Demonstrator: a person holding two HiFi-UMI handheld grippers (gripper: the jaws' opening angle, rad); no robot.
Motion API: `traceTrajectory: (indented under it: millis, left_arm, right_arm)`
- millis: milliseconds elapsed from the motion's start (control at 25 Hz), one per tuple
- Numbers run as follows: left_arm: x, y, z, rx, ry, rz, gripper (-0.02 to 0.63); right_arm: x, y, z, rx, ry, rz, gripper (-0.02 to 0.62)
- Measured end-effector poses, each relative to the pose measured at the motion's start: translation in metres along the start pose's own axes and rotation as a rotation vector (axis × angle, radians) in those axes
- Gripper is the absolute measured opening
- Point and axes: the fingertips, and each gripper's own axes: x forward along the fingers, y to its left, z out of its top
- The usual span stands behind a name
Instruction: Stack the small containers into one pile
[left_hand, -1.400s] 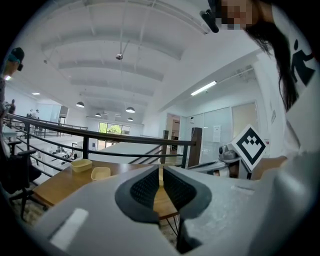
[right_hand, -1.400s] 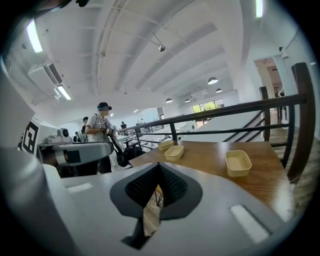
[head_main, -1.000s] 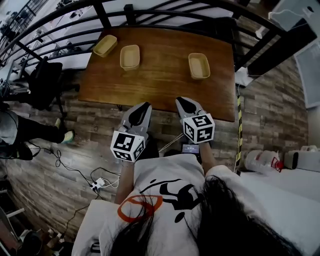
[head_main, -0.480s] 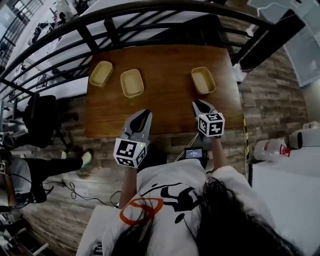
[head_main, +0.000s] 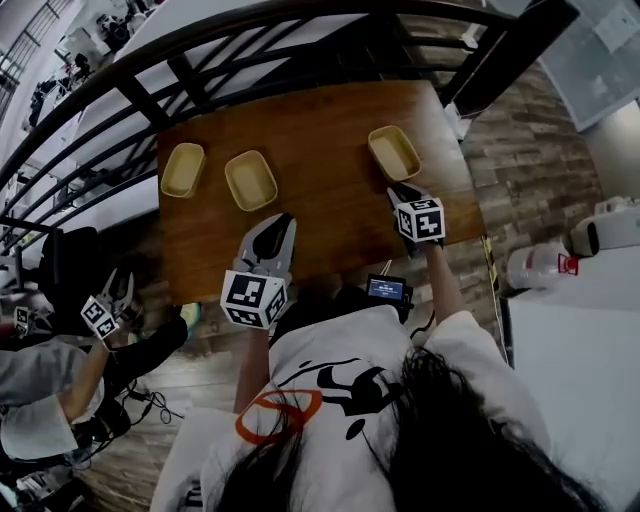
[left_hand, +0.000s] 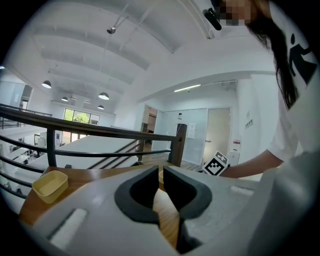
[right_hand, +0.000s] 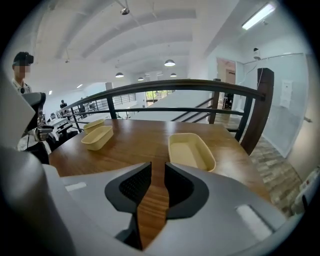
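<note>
Three shallow beige containers lie apart on the brown table (head_main: 330, 130): a left one (head_main: 183, 169), a middle one (head_main: 251, 180) and a right one (head_main: 394, 152). My right gripper (head_main: 401, 189) hovers just short of the right container (right_hand: 191, 150). Its jaws have just been opening and stand open, with only bare wood between them. My left gripper (head_main: 279, 222) is over the table's near part, just in front of the middle container. Its jaws are a narrow slit apart and hold nothing. The left gripper view shows one container (left_hand: 50, 185) at the far left.
A black railing (head_main: 250, 25) curves round the table's far side and a dark post (right_hand: 260, 110) stands at the far right corner. Another person (head_main: 60, 370) at the left holds a marker-cube gripper (head_main: 100, 315). A small screen device (head_main: 386, 288) hangs at my front.
Both grippers have moved forward from the near edge to over the tabletop. The right one has gone further, up to the right container. A second person has come into view at the left.
</note>
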Motion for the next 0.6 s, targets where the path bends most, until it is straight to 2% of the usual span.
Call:
traceTrajectory:
  millis: [160, 280, 320, 400, 480, 600]
  left_arm:
    - [0.030, -0.001, 0.007, -0.006, 0.027, -0.008, 0.005]
    - [0.040, -0.001, 0.009, -0.008, 0.040, 0.014, 0.005]
    - [0.041, -0.001, 0.010, -0.010, 0.040, 0.024, 0.005]
    - [0.044, -0.004, 0.013, -0.012, 0.036, 0.045, 0.005]
    - [0.049, -0.005, 0.015, -0.012, 0.033, 0.068, 0.005]
    - [0.056, -0.007, 0.013, -0.015, 0.037, 0.098, 0.005]
  right_arm:
    - [0.023, -0.026, 0.009, -0.020, 0.048, 0.019, 0.108]
    - [0.041, -0.033, 0.002, -0.144, 0.149, 0.065, 0.222]
    - [0.046, -0.035, -0.003, -0.209, 0.189, 0.070, 0.236]
    - [0.056, -0.042, -0.012, -0.330, 0.253, 0.071, 0.236]
    - [0.063, -0.046, -0.013, -0.402, 0.285, 0.083, 0.217]
    - [0.071, -0.050, -0.014, -0.474, 0.308, 0.119, 0.148]
